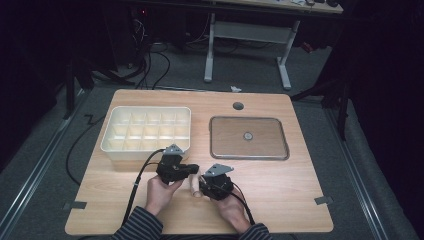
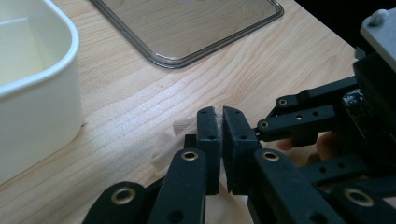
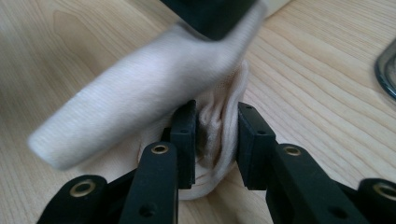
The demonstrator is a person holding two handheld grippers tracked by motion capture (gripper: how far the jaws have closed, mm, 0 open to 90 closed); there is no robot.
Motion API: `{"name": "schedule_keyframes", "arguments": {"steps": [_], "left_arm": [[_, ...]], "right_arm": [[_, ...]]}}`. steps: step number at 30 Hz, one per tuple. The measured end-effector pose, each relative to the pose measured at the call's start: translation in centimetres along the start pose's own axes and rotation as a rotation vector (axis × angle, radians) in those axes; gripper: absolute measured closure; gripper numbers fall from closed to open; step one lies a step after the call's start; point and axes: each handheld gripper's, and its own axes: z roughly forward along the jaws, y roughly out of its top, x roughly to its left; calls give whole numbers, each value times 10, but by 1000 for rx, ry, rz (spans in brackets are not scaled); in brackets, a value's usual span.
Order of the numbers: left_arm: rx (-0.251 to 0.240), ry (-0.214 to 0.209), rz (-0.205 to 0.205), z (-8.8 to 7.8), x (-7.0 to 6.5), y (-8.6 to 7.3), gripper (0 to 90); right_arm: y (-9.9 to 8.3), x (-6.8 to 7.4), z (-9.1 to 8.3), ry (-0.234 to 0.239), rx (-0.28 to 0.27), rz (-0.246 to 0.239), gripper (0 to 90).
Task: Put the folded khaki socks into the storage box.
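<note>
Near the front edge of the wooden table point(image 1: 280, 200), the person works a pale cloth roll point(image 3: 140, 93) — a sock, by the look of it — between the two grippers. The right gripper point(image 3: 215, 140) is clamped on the bunched end of the fabric. The left gripper point(image 2: 220, 135) is pinched tight, a thin wisp of white fabric caught between its pads. The roll lies just above the tabletop between both hands. Behind them sit a white compartment tray point(image 1: 112, 145) and, to its right, a clear lid point(image 1: 249, 155) — both untouched.
</note>
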Motion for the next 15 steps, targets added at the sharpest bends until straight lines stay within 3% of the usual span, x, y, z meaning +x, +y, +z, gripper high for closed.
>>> {"name": "schedule_keyframes", "arguments": {"steps": [7, 15], "left_arm": [[2, 4, 10, -3, 1, 0, 869], [0, 16, -1, 1, 6, 0, 869]], "right_arm": [[3, 1, 4, 25, 2, -8, 709], [9, 1, 11, 47, 2, 18, 702]]}}
